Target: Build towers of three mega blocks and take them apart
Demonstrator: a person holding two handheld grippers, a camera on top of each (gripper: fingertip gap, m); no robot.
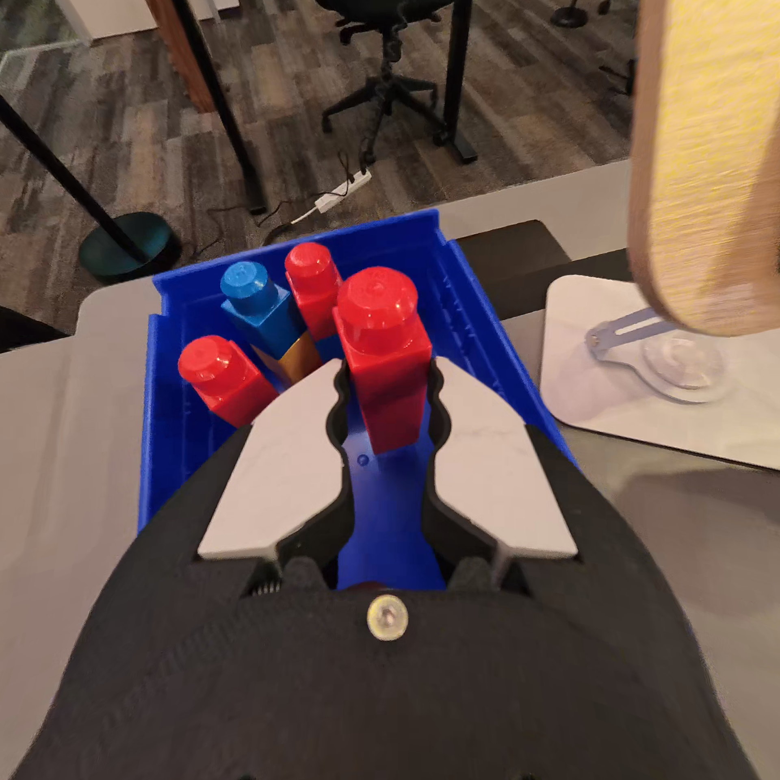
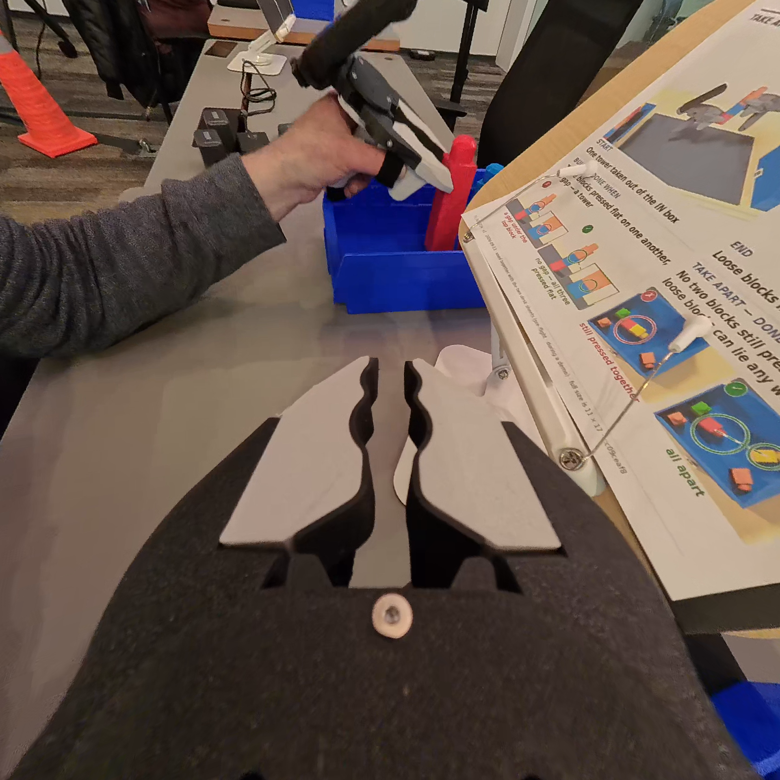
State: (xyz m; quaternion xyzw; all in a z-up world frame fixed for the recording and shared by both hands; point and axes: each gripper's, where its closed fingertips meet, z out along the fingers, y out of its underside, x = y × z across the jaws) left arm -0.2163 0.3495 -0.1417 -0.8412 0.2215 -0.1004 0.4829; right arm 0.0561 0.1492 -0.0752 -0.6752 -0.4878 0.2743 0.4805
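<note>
The left gripper [image 1: 386, 382] is squeezing a tall red tower [image 1: 382, 358] between its two fingers, holding it by the sides with the round knob on top pointing up. The tower is sitting over the inside of a blue bin [image 1: 468, 304], with the bin's floor showing under it. Three more towers are standing and leaning in the same bin: another red tower [image 1: 226, 380] on the left, a blue-topped tower [image 1: 257, 304] behind it with an orange block lower down, and a far red tower [image 1: 312, 278] at the back. The bin is resting on a grey table [image 1: 63, 443]. Beside the bin on the right, a white base plate [image 1: 612, 405] is lying on the table with a clear stand on it. Past the table edge, a black office chair [image 1: 392, 84] is standing on the floor. The right gripper [image 2: 390, 367] is holding nothing, and its fingers are a little apart with a thin gap between them, hanging over the bare table. Farther off in the right wrist view, a person's hand [image 2: 312, 164] in a grey sleeve is holding the left gripper at the bin. To the right, a tilted board with a picture sheet [image 2: 658, 295] is leaning over the table, covering part of the bin. An orange cone [image 2: 38, 105] is standing on the floor far to the left.
</note>
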